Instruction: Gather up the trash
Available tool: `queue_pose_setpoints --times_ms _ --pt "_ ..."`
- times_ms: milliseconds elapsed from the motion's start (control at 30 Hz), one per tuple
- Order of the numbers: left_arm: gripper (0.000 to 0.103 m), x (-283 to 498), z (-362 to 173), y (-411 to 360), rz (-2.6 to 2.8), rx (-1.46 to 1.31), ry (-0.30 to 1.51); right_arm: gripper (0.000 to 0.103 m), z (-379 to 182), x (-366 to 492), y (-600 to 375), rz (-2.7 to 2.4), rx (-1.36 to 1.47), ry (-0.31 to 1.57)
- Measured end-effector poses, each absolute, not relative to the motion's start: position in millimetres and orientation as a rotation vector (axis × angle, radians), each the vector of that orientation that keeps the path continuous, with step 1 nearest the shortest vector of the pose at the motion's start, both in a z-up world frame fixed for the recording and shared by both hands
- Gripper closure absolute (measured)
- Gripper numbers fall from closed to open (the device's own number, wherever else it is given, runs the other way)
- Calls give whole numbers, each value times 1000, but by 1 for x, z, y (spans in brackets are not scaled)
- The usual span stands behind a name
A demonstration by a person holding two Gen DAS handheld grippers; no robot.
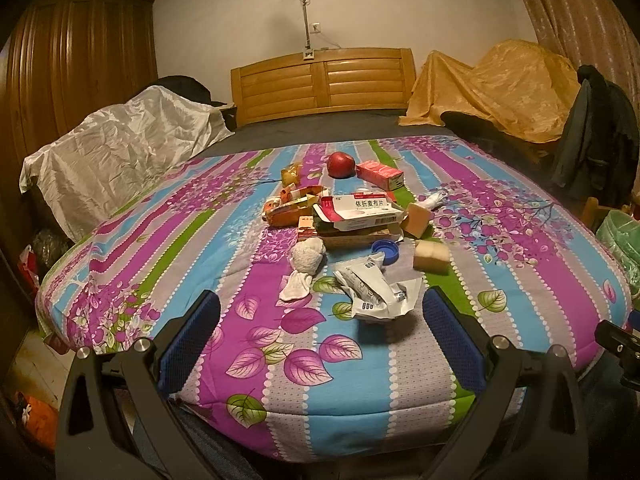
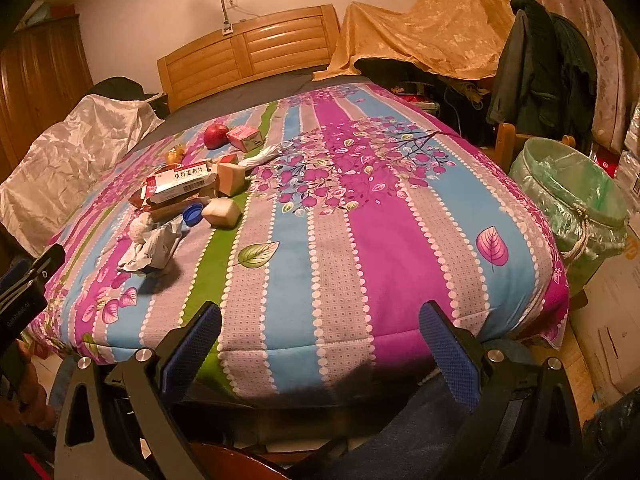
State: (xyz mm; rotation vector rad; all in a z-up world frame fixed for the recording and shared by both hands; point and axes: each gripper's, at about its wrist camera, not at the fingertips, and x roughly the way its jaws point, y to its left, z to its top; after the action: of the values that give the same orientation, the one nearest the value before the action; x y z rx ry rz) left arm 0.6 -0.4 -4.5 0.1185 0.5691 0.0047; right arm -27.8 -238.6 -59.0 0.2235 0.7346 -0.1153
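A heap of trash lies on the striped purple, blue and green floral bedspread (image 1: pixel 248 248) — a crumpled white foil wrapper (image 1: pixel 380 292) nearest, a blue plastic bottle cap (image 1: pixel 385 251) at its 12 o'clock, then a white-and-red medicine box (image 1: pixel 360 212). The left gripper (image 1: pixel 320 320) hangs with fingers spread, empty. The right gripper (image 2: pixel 320 334) is likewise released; a green-lined bin (image 2: pixel 576 196) stands at its 2 o'clock.
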Motion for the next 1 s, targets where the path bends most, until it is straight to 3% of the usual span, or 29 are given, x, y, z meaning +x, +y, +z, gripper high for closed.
queue_pose_setpoints --times_ms 633,1000 --pt "5 3 -6 3 8 118 579 4 -62 -25 -239 -109 215 748" --pt "5 25 -40 53 74 78 748 4 -72 12 -215 14 152 781"
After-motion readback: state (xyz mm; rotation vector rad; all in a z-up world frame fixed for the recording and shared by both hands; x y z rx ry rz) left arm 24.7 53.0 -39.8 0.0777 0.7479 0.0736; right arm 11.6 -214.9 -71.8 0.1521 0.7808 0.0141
